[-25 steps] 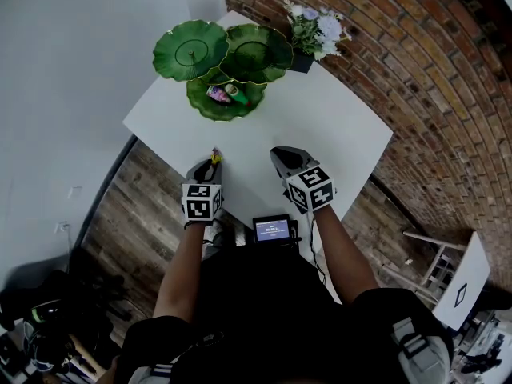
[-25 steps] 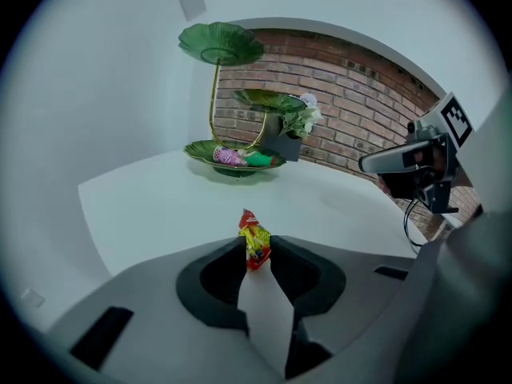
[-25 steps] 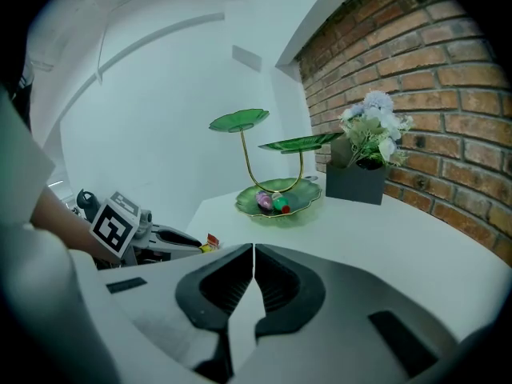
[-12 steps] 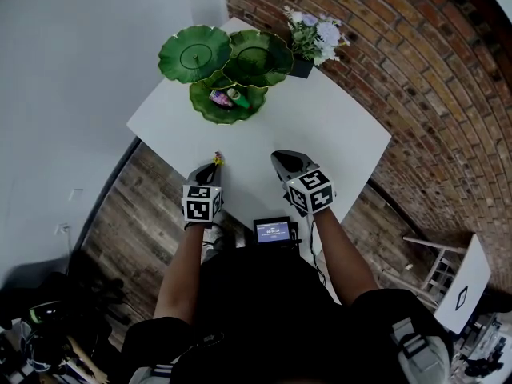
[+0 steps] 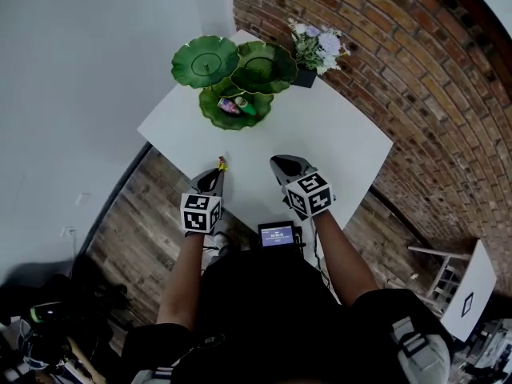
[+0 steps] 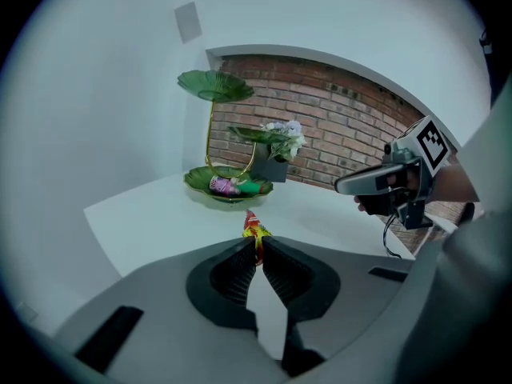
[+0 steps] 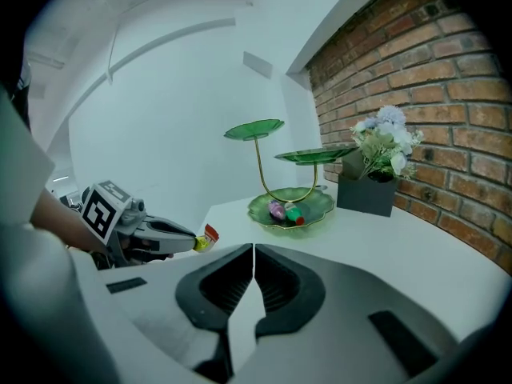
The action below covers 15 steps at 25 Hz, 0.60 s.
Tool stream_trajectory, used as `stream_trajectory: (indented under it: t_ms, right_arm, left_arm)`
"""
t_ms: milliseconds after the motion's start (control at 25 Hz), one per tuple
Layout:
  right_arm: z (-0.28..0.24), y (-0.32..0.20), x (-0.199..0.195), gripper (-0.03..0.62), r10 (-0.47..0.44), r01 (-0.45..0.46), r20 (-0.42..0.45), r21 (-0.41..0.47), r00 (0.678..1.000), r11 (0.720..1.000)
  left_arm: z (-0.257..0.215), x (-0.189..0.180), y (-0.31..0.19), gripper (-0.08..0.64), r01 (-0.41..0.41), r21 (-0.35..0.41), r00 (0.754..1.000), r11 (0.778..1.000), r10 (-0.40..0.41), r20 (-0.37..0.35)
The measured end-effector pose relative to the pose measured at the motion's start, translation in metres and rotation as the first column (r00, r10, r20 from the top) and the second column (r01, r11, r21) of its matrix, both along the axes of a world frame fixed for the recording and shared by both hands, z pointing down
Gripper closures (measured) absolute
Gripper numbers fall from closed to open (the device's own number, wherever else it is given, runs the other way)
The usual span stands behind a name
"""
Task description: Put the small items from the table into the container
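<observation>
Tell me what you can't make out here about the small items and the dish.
- Wrapper in the left gripper: print too small everywhere; lower part hidden between the jaws, left gripper view.
- Items in the lowest green dish: too small to identify, all views.
- Small screen: text unreadable, head view.

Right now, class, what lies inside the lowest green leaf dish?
A purple-wrapped item and a green one lie in the lowest dish; the upper dishes cover its far part.
</observation>
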State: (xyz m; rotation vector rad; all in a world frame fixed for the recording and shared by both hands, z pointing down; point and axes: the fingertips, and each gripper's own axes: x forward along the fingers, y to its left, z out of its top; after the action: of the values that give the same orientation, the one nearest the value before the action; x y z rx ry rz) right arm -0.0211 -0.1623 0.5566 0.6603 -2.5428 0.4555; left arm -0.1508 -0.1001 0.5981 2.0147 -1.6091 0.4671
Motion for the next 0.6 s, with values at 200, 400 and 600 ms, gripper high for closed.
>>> stream_trajectory:
  t_ms: [200,400,600]
  right_arm:
    - [-0.006,0.006,-0.012,0.571,-0.031,0.031,0.009,0.011,0.999,0.999]
    - [-0.008,0.010,-0.018,0.571,-0.050,0.050,0.010,0.016,0.999,0.999]
    - [-0.008,0.011,-0.017,0.571,-0.054,0.054,0.011,0.013,0.998,0.998]
  left_arm:
    - [-0.027,0.003,0.004,0.525,-0.009,0.092,0.999,0.996,0.013,-0.035]
    - [-0.036,0.005,0.010,0.525,-0.017,0.127,0.999,0.992,0.023,-0.042]
    - [-0.038,0.004,0.012,0.525,-0.009,0.127,0.999,0.992,0.014,-0.043]
